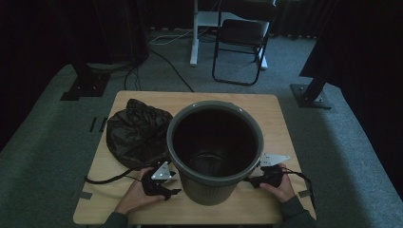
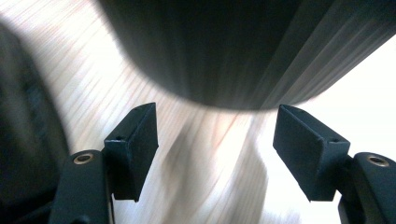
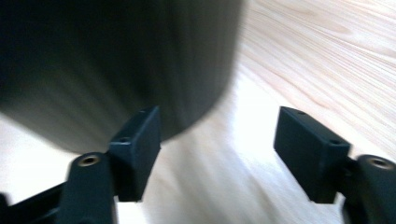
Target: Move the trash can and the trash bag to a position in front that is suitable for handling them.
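- The grey bin [image 1: 215, 152] stood upright and empty at the centre of the bench [image 1: 271, 107].
- A crumpled black bag [image 1: 138, 133] lay left of the bin, touching its wall.
- The left gripper [image 1: 172, 184], jaws spread, sat low at the bin's left side, holding nothing.
- The right gripper [image 1: 254, 179], jaws spread, sat at its right side.
- Judgement: bin unlined; bag untouched.
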Available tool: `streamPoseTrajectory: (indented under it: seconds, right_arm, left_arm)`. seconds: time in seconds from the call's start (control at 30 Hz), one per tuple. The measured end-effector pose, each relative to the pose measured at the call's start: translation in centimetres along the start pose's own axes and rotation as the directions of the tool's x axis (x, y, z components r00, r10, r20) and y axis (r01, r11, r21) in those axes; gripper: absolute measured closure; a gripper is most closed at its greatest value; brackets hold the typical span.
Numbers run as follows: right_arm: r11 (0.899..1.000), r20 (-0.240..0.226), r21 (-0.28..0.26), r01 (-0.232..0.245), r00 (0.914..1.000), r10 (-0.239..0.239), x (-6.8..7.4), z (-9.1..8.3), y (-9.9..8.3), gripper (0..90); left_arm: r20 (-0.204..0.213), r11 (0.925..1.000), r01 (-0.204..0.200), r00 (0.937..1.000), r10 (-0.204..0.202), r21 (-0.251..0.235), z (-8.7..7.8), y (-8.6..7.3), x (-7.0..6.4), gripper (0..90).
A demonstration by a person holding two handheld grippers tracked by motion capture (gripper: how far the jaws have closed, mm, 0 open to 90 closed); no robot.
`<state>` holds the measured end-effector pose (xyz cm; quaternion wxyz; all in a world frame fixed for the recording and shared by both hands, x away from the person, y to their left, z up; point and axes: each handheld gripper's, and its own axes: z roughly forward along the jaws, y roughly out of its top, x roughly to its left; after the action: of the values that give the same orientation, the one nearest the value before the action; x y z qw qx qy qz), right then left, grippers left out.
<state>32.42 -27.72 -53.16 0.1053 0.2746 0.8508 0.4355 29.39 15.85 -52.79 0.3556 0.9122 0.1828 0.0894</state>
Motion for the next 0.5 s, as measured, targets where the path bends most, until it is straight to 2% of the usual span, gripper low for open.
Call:
streamPoseTrajectory:
  seconds: [0.13,0.2,0.37,0.5]
  right_arm:
    - [0.998,0.117,0.040,-0.044,0.9923,0.040,-0.9,0.4,-0.4,23.3]
    - [0.998,0.159,0.055,-0.043,0.9867,0.034,-1.2,0.7,-0.5,20.7]
    - [0.996,0.188,0.074,-0.048,0.9815,0.033,-1.4,1.0,-0.6,20.1]
    - [0.994,0.197,0.099,-0.042,0.9801,0.022,-1.4,1.4,-0.7,19.5]
  left_arm:
    - [-0.047,0.9995,0.025,0.9986,-0.024,0.020,-1.0,-1.1,0.2,29.2]
    - [-0.062,0.9987,0.031,0.9976,-0.029,0.040,-1.2,-1.6,0.3,29.1]
    - [-0.082,0.9969,0.052,0.9956,-0.047,0.059,-1.5,-2.5,0.2,29.1]
    - [-0.080,0.9981,0.049,0.9958,-0.045,0.039,-2.4,-2.3,-0.1,29.1]
